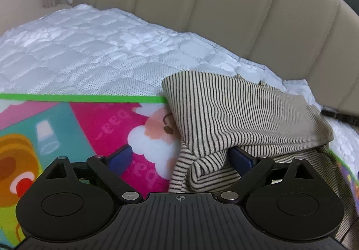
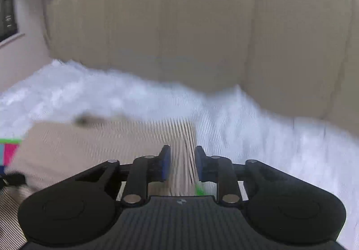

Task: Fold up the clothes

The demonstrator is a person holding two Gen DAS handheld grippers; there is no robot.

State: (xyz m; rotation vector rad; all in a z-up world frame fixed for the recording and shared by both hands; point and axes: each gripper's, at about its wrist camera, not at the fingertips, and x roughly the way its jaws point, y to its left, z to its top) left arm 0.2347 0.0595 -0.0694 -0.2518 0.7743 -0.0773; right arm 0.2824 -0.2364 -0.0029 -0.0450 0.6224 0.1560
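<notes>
At the green-bordered edge of a bright play mat (image 1: 74,128), a striped knit top (image 1: 235,119) lies half-folded.
Left gripper (image 1: 181,158) spread wide around its bunched hem; right gripper (image 2: 182,164) narrowed about a blurred fold, grip uncertain. Lift both edges evenly. Beyond: quilted white mattress (image 1: 89,52), padded beige headboard (image 1: 224,3).

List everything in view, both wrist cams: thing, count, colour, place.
garment: 1, beige with dark stripes, partly folded, lying over the mat's right end and onto the mattress
mat: 1, pink, teal and orange cartoon print with green edge, on the mattress
mattress: 1, white quilted, under everything
headboard: 1, beige padded, behind the mattress
strap: 1, black, far right on the mattress
left gripper: 1, black with blue pads, jaws open wide, the garment edge between them
right gripper: 1, black with blue pads, jaws narrowed around a garment fold; blur hides contact
</notes>
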